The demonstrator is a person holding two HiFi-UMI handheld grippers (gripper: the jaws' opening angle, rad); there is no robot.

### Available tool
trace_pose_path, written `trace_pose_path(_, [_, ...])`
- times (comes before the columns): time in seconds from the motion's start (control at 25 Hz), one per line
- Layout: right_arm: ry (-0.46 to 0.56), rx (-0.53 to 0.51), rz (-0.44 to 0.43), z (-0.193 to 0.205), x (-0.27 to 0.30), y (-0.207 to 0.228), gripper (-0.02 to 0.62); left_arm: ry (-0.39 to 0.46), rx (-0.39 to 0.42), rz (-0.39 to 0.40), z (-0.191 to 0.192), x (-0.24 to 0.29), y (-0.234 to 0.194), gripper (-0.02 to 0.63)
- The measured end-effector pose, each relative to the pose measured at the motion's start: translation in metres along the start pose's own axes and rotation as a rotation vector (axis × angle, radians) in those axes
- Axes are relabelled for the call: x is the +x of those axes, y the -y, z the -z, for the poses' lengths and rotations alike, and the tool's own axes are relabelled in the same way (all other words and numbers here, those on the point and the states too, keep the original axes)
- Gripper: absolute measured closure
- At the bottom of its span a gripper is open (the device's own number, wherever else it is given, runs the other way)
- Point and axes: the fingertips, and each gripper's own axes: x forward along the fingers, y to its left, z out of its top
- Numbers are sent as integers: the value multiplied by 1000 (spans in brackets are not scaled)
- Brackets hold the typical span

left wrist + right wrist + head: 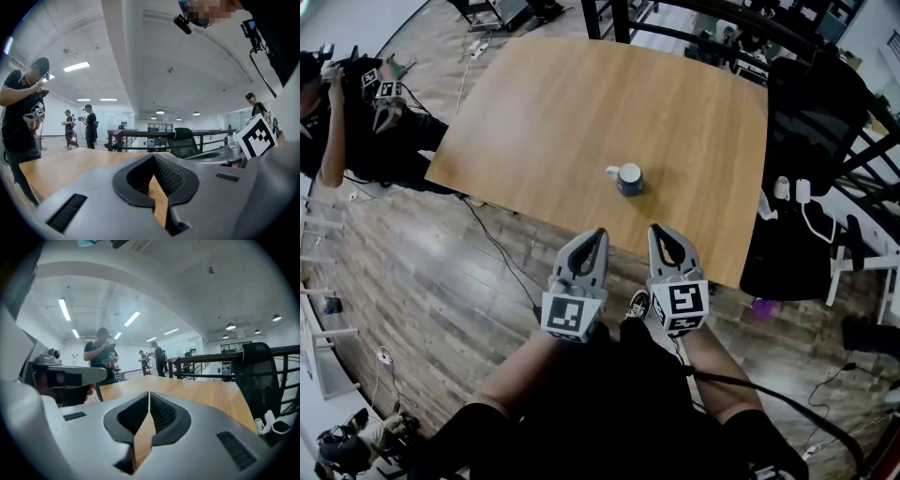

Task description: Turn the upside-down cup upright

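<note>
the blue cup [628, 178] sits on the wooden worktop [553, 122], its white handle pointing left in the head view; both grippers hover side by side at the near edge, well apart from the cup; the left gripper [599, 234] has its jaws pressed together with nothing between them; the right gripper [655, 230] is likewise closed and empty; a black chair [816, 112] stands at the worktop's right side

Lettering, numbers, brands: none I can read. My left marker cube [570, 317], right marker cube [681, 307]: black-and-white square patterns only.
</note>
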Motion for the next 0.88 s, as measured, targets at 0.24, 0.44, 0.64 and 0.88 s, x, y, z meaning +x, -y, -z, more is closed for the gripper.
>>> trace_pose_path(0.24, [-80,21,-21,38,80,27,573,-54,-50,8,52,71,-47,600])
trace_pose_path(0.44, [-104,61,-109,79,143,32,360,-86,-78,27,104,114,-83,600])
trace_pose_path(0.64, [-70,47,-177,105,190,47,271,-102,-136,37,145,134,-103,600])
trace_pose_path(0.88, [-19,0,-316,103,223,43,245,-103,-171,79,171,138,-106,598])
